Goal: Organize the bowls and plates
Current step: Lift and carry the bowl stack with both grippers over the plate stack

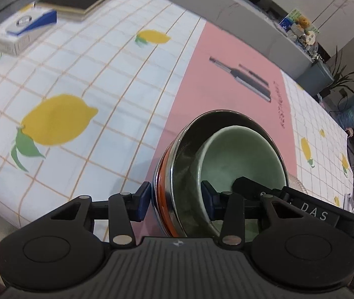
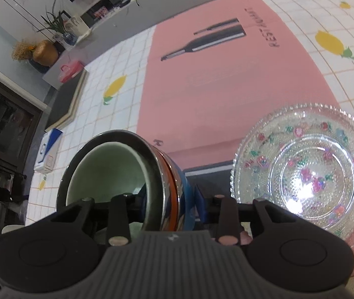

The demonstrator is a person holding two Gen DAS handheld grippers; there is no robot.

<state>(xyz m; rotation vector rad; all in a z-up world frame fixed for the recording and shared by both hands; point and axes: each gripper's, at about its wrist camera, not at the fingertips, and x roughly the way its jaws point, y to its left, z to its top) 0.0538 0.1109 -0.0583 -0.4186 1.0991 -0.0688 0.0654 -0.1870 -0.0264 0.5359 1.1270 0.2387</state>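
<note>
Currently both grippers, left [image 1: 175,200] and right [image 2: 170,200], clamp the steel bowl [image 1: 177,174] rim; green bowl [image 1: 241,154] nested inside; mat [image 1: 226,87] reads "RESTAURANT".

Both wrist views are evenly lit by soft indoor light, and only faint shadows are cast on the lemon-print tablecloth [image 1: 82,79]. A hard white glare is thrown off the glass plate [image 2: 304,174] toward 4 o'clock in the right view, where the pattern is washed out. Strong fisheye bending is seen at every edge, with dark vignetted corners at 1 and 11 o'clock. Slight motion blur is carried by the white-and-blue box [image 1: 24,33] at 10 o'clock in the left view. Dim reflections are held on the steel bowl [image 1: 184,154].
</note>
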